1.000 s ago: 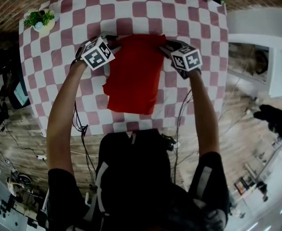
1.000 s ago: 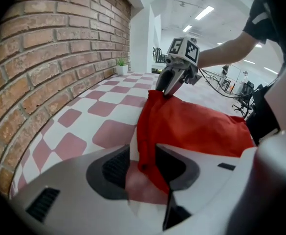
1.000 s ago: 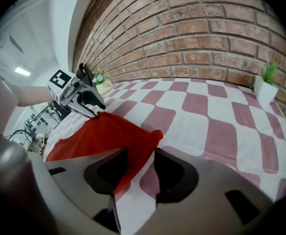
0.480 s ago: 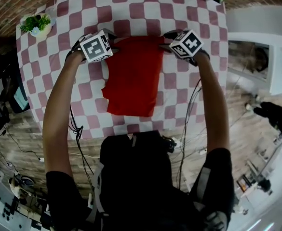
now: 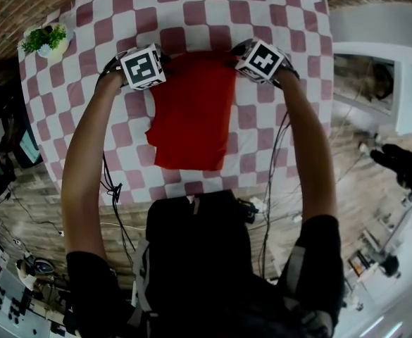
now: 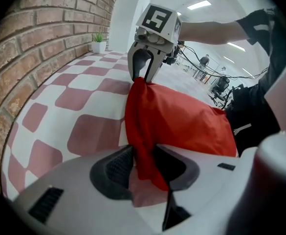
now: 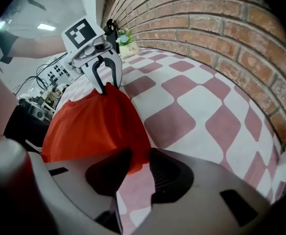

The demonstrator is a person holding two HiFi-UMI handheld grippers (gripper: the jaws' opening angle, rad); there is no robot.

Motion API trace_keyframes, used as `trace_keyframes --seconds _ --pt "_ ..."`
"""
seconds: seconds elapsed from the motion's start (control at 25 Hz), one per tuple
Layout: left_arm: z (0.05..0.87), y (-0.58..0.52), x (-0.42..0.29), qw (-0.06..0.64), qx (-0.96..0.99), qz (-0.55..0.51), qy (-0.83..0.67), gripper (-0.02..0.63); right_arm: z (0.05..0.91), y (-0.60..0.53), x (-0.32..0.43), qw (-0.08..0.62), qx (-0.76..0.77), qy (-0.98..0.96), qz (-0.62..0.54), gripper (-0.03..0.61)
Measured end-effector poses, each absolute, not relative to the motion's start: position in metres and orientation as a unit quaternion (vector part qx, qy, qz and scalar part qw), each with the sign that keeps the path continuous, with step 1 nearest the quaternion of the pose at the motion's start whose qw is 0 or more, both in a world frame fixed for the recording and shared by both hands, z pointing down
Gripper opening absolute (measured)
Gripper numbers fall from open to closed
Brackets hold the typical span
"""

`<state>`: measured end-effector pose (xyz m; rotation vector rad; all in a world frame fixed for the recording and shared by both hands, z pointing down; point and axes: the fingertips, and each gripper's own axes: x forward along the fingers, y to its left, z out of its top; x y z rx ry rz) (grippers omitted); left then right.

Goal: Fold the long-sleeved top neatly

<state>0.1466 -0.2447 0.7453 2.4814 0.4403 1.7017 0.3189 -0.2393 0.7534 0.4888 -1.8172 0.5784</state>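
Red long-sleeved top [image 5: 191,122] spans between your 2 claws and trails back from them over the checked tablecloth [image 5: 276,139], its far corners pinched in your left gripper [image 6: 143,168] and right gripper [image 7: 135,169], whose jaws have just been closing on the cloth.

Brick wall [image 7: 221,28] hems far edge; plant pot [image 5: 45,39] left corner.

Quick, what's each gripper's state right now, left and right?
Left gripper: fingers have just been closing, now gripping a corner of the red top.
Right gripper: fingers have just been closing, now gripping its other far corner.
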Motion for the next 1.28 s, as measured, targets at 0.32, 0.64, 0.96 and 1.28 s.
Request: trace_keyframes --seconds 0.32,0.64,0.96,1.28 --pt "0.743 -0.241 0.137 0.026 0.818 0.557 0.139 0.049 0.733 -0.231 0.308 0.534 0.237 -0.778 0.232 0.066" --pt "0.708 -0.23 0.127 -0.035 0.834 0.542 0.101 0.048 0.687 -0.216 0.296 0.517 0.283 -0.786 0.188 0.06" --pt "0.665 -0.197 0.116 -0.119 0.83 0.539 0.079 0.046 0.637 -0.175 0.283 0.513 0.324 -0.782 0.143 0.058" --pt "0.632 -0.135 0.099 -0.171 0.834 0.518 0.075 0.046 0.6 -0.102 0.263 0.502 0.351 -0.782 0.111 0.057"
